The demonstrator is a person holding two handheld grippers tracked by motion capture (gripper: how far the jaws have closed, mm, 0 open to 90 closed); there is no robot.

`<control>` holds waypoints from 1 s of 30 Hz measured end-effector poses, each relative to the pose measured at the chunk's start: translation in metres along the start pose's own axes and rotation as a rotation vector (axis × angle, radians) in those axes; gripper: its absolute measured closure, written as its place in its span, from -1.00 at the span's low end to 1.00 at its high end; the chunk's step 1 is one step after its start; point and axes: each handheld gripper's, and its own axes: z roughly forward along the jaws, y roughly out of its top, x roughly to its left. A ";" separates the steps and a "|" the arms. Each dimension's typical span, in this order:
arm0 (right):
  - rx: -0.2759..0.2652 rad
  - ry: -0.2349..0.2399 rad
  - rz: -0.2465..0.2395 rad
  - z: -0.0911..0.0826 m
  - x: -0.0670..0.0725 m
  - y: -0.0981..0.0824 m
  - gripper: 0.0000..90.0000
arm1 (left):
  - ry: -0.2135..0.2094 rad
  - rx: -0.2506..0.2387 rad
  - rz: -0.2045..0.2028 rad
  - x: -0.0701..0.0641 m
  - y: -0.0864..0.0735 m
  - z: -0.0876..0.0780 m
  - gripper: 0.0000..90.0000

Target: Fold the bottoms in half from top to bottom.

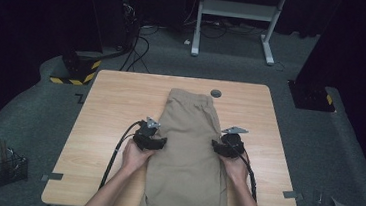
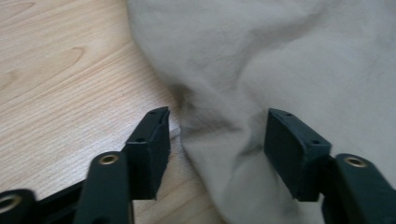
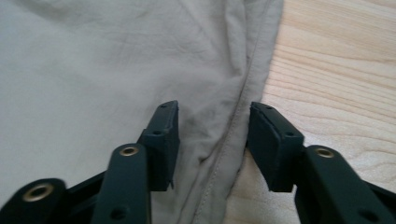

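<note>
Two grippers are held at mid-frame of the high view, one at each side edge of a pair of tan trousers (image 1: 187,148) laid lengthwise down the middle of the wooden table (image 1: 103,126), the waistband at the upper centre and the legs running off the bottom edge. At the left of the frame, the left gripper (image 1: 157,142) is seen in the person's left hand (image 1: 135,155), its tips at the cloth's left edge. In the left gripper view, its jaws stand apart, with a raised fold of the trousers (image 2: 224,140) between them; the left pad is over bare wood just beside the cloth, and whether either pad presses the fabric cannot be told. At the right of the frame, the right gripper (image 1: 219,146) is carried by the right hand (image 1: 235,167) at the cloth's right edge. In the right gripper view, the stitched side seam (image 3: 233,135) lies between its parted jaws, the right pad just beside the hem over the table (image 3: 336,84); firm contact cannot be confirmed.
</note>
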 end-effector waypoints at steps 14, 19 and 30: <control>0.009 0.008 0.007 -0.005 0.002 -0.004 0.17 | -0.031 0.017 -0.043 0.004 -0.002 -0.006 0.07; 0.013 0.001 0.018 -0.011 0.002 -0.011 -0.01 | -0.040 0.013 -0.051 0.001 -0.011 -0.013 -0.28; -0.011 0.030 -0.018 -0.012 0.012 -0.013 0.61 | -0.033 -0.039 0.031 -0.014 -0.010 -0.006 0.42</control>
